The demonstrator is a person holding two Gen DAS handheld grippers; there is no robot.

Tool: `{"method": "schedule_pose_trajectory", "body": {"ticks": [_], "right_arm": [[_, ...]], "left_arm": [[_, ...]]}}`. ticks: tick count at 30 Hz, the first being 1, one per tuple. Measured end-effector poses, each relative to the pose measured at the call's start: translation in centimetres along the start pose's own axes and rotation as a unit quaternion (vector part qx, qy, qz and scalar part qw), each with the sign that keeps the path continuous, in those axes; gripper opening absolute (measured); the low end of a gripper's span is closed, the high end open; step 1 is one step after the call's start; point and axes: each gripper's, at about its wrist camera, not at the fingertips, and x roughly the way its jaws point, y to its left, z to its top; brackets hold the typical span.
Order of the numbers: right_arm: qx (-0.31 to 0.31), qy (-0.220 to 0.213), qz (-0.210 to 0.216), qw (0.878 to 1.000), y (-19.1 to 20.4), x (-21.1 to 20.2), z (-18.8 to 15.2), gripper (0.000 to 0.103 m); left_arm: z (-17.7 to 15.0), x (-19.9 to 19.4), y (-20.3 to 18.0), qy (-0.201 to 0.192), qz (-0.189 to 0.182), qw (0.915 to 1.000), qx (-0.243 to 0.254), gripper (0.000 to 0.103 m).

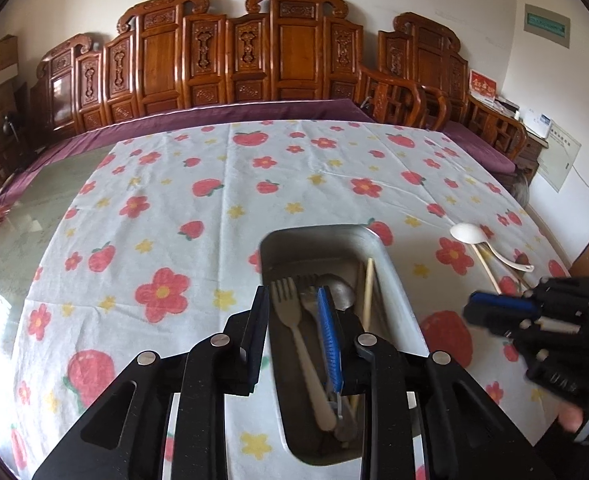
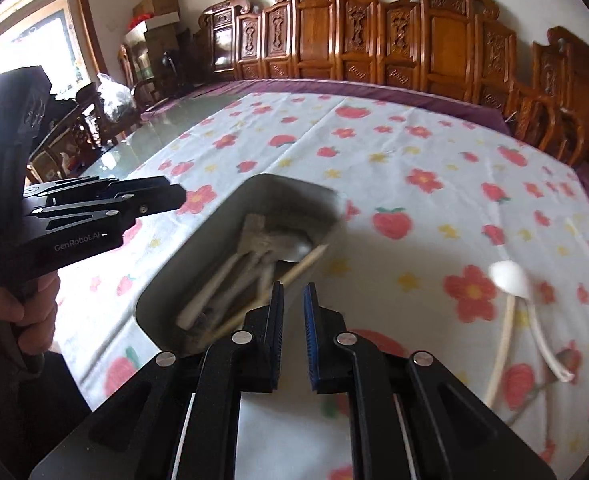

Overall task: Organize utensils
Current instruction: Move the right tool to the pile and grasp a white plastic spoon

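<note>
Two forks (image 1: 294,320) sharp (L view only)

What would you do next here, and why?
Probably reach the right gripper, empty, toward the white spoon and chopstick lying on the tablecloth, since forks and other utensils already sit in the metal tray.

Soft daylight; fisheye warp, right view motion-blurred.
</note>
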Motion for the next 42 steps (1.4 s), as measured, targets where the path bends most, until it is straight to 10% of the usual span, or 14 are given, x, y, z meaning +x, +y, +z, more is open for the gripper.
{"method": "schedule_pose_trajectory", "body": {"ticks": [13, 35, 42], "right_arm": [[0.038, 0.021, -0.103, 0.994, -12.8, -2.5, -4.8, 0.014], [0.062, 0.105, -0.105, 0.987, -21.3, 7.1, -2.1, 0.027], [0.055, 0.094, -0.110, 0.988, -21.2, 6.0, -1.4, 0.006]], "left_arm": [[-1.0, 2.1, -6.1, 0.011, -0.026, 0.9991, 0.032, 0.064], [-1.8, 4.5, -13.3, 0.020, -0.065, 0.9968, 0.040, 0.066], [-2.2, 4.6, -14.0, 0.023, -0.064, 0.9963, 0.052, 0.066]]}}
